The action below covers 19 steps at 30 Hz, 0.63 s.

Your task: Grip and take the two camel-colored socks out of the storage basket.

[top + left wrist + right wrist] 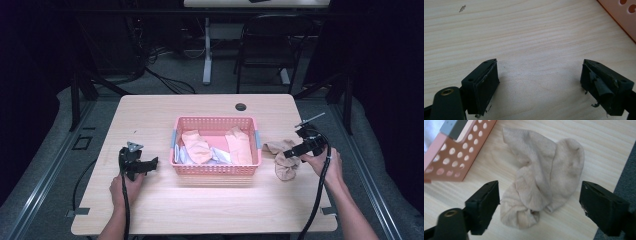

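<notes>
Left gripper (150, 164) sits near the tabletop's (150, 115) left edge, held low by the person's left hand (125, 187). Jaws spread wide, nothing between them; in the left gripper view the left gripper (539, 75) has bare wood grain under the gap, with a corner of the pink basket (621, 15) at upper right. Gripper and basket are apart.

Pink perforated basket (216, 169) is at the tabletop's centre, holding a peach sock (196, 146) on the left, white cloth (220, 155) in the middle and another peach sock (240, 145) on the right. Grey handles on both short walls. A round cable hole (241, 106) sits near the far edge.

Beige sock (285, 160) lies crumpled on the tabletop just beside the basket's right wall, toward the right edge. In the right gripper view the beige sock (544, 177) is bunched and folded over itself, the basket (456, 157) at upper left.

Right gripper (288, 153), held by the right hand (322, 165), is over the sock. Jaws released and wide, one on each side of the sock's lower part; the right gripper (540, 200) grips nothing, and whether the pads touch the fabric cannot be told.
</notes>
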### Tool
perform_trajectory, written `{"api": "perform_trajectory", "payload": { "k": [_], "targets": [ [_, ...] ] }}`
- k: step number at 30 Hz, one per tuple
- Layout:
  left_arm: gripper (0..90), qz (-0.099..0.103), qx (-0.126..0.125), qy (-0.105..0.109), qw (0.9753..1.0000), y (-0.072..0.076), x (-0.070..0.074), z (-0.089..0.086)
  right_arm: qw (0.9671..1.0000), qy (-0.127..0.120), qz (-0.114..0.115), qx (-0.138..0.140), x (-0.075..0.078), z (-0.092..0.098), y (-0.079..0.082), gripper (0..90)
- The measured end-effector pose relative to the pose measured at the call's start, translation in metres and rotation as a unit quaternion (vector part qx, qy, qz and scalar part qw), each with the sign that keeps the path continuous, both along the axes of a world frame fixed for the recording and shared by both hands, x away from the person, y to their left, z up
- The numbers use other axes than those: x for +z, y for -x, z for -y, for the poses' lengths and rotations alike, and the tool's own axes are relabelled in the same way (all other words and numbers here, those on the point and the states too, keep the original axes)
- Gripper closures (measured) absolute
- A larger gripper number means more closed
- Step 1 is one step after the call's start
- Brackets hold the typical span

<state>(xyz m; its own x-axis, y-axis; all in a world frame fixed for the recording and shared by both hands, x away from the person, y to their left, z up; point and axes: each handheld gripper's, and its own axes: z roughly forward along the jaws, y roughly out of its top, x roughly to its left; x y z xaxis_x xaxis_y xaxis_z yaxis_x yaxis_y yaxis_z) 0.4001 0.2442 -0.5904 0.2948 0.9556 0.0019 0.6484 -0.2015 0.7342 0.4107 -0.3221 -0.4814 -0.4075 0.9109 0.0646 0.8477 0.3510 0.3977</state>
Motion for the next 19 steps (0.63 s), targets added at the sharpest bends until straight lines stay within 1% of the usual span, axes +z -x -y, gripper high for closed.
{"api": "perform_trajectory", "payload": {
  "k": [2,3,4,5,6,9,10,11,12,13,15,19],
  "targets": [
    [14.6,0.000,0.000,0.000,1.0000,0.000,0.000,0.000,1.0000,-0.001,0.009,0.001,0.000,0.002,0.009,13.8],
    [14.6,0.000,0.000,0.000,1.0000,0.000,0.000,0.000,0.9999,-0.005,0.010,0.003,-0.001,0.003,0.011,12.9],
    [14.6,0.000,0.000,0.000,1.0000,0.000,0.000,0.000,1.0000,-0.004,0.009,0.002,-0.001,0.005,0.016,12.3],
    [14.6,0.000,0.000,0.000,1.0000,0.000,0.000,0.000,0.9998,-0.009,0.018,0.002,-0.003,0.006,0.020,12.3],
    [14.6,0.000,0.000,0.000,1.0000,0.000,0.000,0.000,0.9999,-0.003,0.013,0.005,-0.004,0.007,0.023,11.6],
    [14.6,0.000,0.000,0.000,1.0000,0.000,0.000,0.000,0.9999,-0.001,0.011,0.004,-0.009,0.008,0.031,10.8],
    [14.6,0.000,0.000,0.000,1.0000,0.000,0.000,0.000,0.9999,0.003,0.010,0.009,-0.011,0.008,0.033,10.8],
    [14.6,0.000,0.000,0.000,1.0000,0.000,0.000,0.000,1.0000,-0.001,0.004,0.007,-0.013,0.008,0.034,10.8],
    [14.6,0.000,0.000,0.000,1.0000,0.000,0.000,0.000,0.9999,0.002,0.001,0.011,-0.014,0.008,0.035,11.0],
    [14.6,0.000,0.000,0.000,1.0000,0.000,0.000,0.000,0.9999,0.004,0.002,0.010,-0.015,0.007,0.036,11.9],
    [14.6,0.000,0.000,0.000,1.0000,0.000,0.000,0.000,0.9998,0.005,0.013,0.014,-0.016,0.007,0.037,13.6],
    [14.6,0.000,0.000,0.000,1.0000,0.000,0.000,0.000,0.9999,0.006,0.011,0.011,-0.016,0.008,0.035,12.7]
  ]
}}
